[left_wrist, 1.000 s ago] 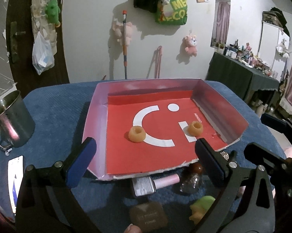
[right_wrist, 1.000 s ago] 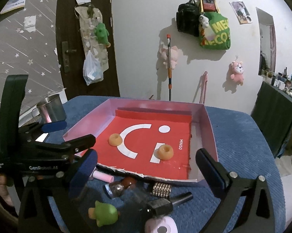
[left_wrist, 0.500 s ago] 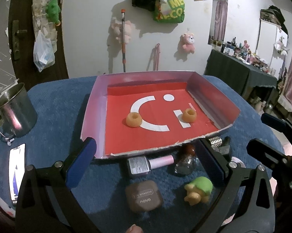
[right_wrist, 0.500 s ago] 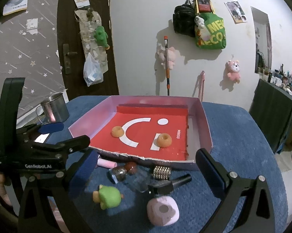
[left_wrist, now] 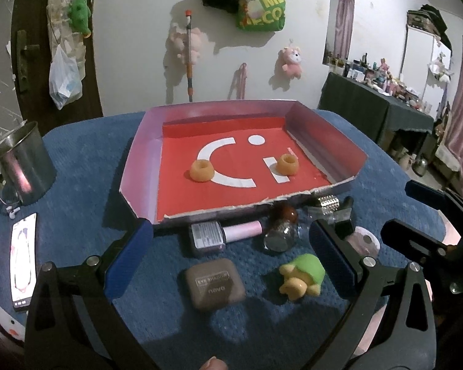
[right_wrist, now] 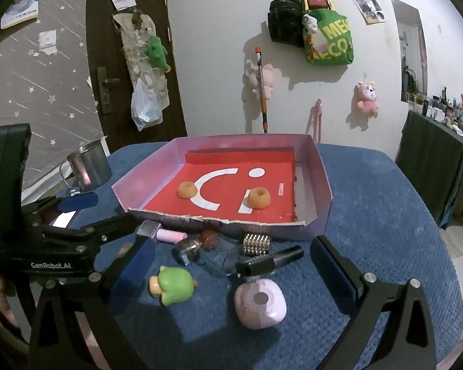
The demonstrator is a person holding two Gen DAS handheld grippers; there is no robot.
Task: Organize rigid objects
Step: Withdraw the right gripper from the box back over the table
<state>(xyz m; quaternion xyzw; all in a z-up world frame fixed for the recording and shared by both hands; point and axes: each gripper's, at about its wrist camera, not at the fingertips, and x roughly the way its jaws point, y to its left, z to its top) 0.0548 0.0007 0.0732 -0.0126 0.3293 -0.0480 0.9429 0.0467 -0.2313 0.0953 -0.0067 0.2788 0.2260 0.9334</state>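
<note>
A pink-walled red tray (left_wrist: 142,166) (right_wrist: 319,166) holds two orange rings (left_wrist: 202,170) (left_wrist: 287,164). In front of it on the blue cloth lie a pink nail-polish bottle (left_wrist: 225,234), a brown eyeshadow compact (left_wrist: 214,286), a green and yellow turtle toy (left_wrist: 302,274) (right_wrist: 172,285), a small glass bottle with a brown cap (left_wrist: 280,231), a studded metal cylinder (right_wrist: 256,243), a black bottle (right_wrist: 270,262) and a lilac round case (right_wrist: 260,303). My left gripper (left_wrist: 231,265) is open above the compact. My right gripper (right_wrist: 231,274) is open above the turtle and lilac case.
A steel mug (left_wrist: 23,163) stands at the left with a phone (left_wrist: 23,262) in front of it. The left gripper's body (right_wrist: 46,246) shows at the left of the right wrist view. A dark side table (left_wrist: 376,108) with clutter stands far right.
Both grippers have drawn back from the tray toward me, so the loose objects in front of the tray now sit between the fingers. Nothing has been picked up.
</note>
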